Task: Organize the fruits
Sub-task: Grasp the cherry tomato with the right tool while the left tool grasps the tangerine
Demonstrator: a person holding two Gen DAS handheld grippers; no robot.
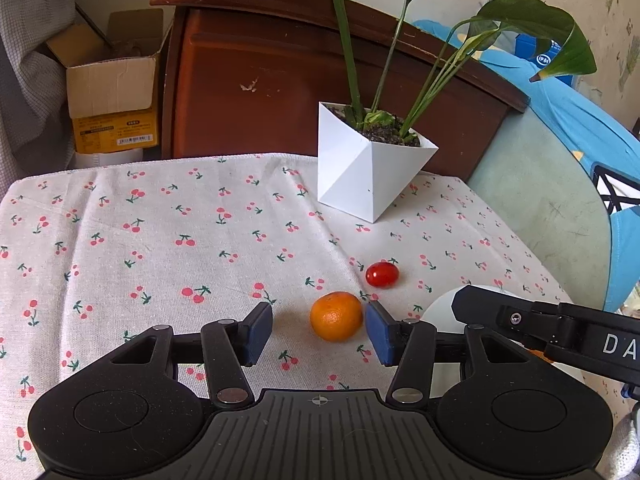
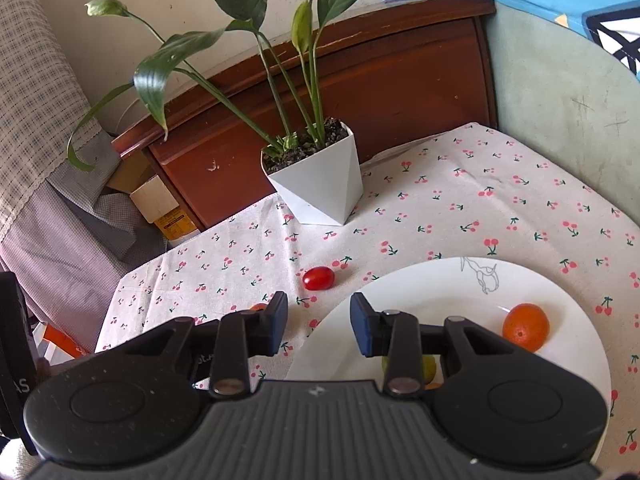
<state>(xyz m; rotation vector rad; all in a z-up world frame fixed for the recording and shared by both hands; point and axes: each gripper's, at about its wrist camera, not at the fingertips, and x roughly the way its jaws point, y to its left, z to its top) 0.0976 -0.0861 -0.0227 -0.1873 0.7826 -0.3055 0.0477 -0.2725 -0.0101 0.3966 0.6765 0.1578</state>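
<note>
An orange mandarin (image 1: 336, 316) lies on the cherry-print cloth between the blue pads of my left gripper (image 1: 318, 334). The gripper is open: the mandarin sits close against the right pad, and the left pad stands clear of it. A red cherry tomato (image 1: 382, 274) (image 2: 318, 278) rests just beyond. My right gripper (image 2: 320, 330) is open and empty over the near-left rim of a white plate (image 2: 440, 280). The plate holds a second orange fruit (image 2: 526, 326) and a greenish fruit (image 2: 430, 368), which is half hidden behind the right finger.
A white angular pot (image 1: 360, 176) (image 2: 320, 184) with a tall leafy plant stands at the back of the table. Behind it is a brown wooden headboard (image 1: 260, 80). A cardboard box (image 1: 112, 80) sits back left. The plate's edge (image 1: 438, 314) shows beside my left gripper.
</note>
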